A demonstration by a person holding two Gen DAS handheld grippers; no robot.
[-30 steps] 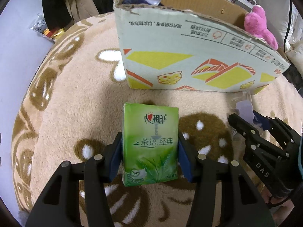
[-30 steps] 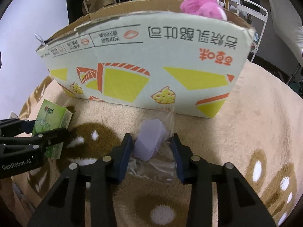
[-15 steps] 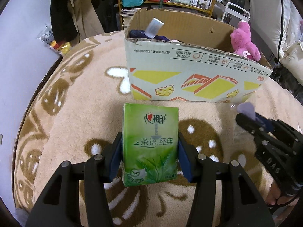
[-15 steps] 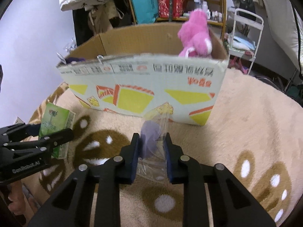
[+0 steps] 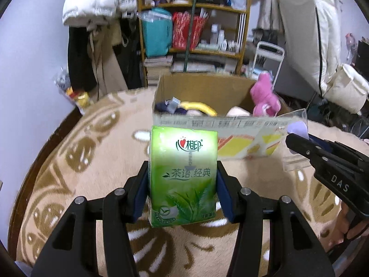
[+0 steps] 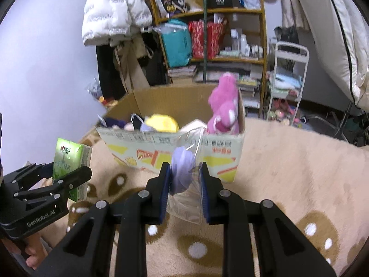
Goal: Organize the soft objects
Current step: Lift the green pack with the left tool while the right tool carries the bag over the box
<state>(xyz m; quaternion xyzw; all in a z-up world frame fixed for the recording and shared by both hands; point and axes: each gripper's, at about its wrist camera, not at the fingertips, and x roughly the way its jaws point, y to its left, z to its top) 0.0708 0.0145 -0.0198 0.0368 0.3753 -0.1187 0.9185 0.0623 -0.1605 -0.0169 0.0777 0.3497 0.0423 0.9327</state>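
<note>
Two loads held short of cardboard box (image 5: 207,92) — left gripper (image 5: 182,182) clamped on upright green tissue pack (image 5: 183,175), right gripper (image 6: 185,180) pinching bagged lilac puff (image 6: 182,173). Box opening straight ahead, above near wall — right load nearer.

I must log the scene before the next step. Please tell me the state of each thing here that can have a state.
Left hand-held gripper: shut on the green tissue pack.
Green tissue pack: held upright, lifted off the blanket.
Right hand-held gripper: shut on the clear bag.
Clear bag: held, hangs down, holds a lilac item.
Cardboard box: open, partly filled.
Pink plush toy: inside the box, leaning at its corner.
</note>
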